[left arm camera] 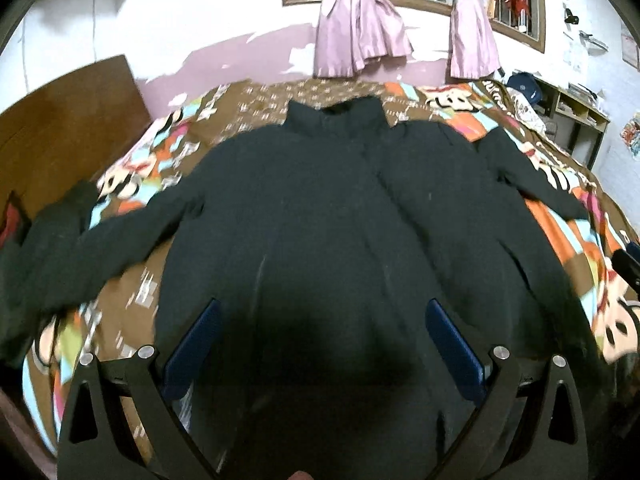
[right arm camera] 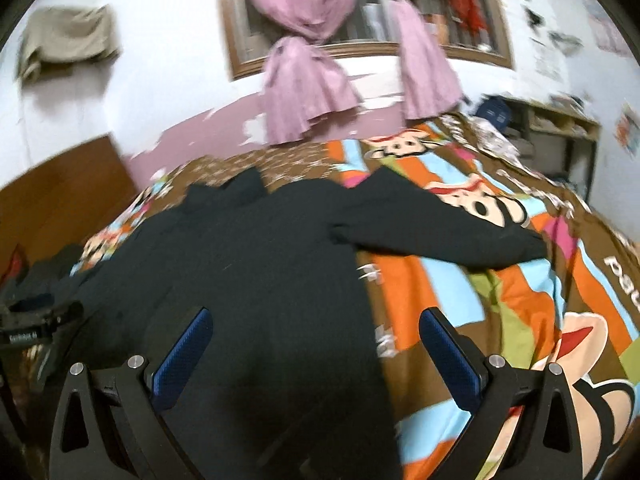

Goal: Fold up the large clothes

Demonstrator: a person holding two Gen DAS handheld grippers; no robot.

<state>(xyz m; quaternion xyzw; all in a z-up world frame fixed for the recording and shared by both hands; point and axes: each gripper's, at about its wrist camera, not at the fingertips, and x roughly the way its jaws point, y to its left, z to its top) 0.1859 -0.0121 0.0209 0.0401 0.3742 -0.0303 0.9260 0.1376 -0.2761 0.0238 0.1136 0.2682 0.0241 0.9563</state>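
Folding had not begun, as far as these views showed. The jacket (left arm camera: 320, 208) lay spread flat on the bed (left arm camera: 560, 216), front up, collar (left arm camera: 336, 114) at the far end by the wall and hem at the near end under your tools. No panel or sleeve was turned in yet, so every fold remained to be done: both sleeves in, then the body doubled.

You held the left gripper (left arm camera: 322, 344) over the near middle of the jacket with its blue pads wide apart and nothing between them. The right gripper (right arm camera: 316, 354) hovered over the jacket's right edge, likewise spread and empty, its right pad above the striped cover rather than the cloth.

The jacket looked dark, nearly black, thick and a little puffy (probably padded, so I judged it would spring back from a crease). A seam or zip line ran from collar toward hem. The left sleeve (left arm camera: 100, 248) stretched out to the left, ending near a heap of other dark clothes (left arm camera: 28, 256). The right sleeve (right arm camera: 440, 228) lay out to the right across the cartoon bedcover (right arm camera: 500, 296), cuff well clear of the body. Motion blur softened both views, so finer wrinkles could not be told.
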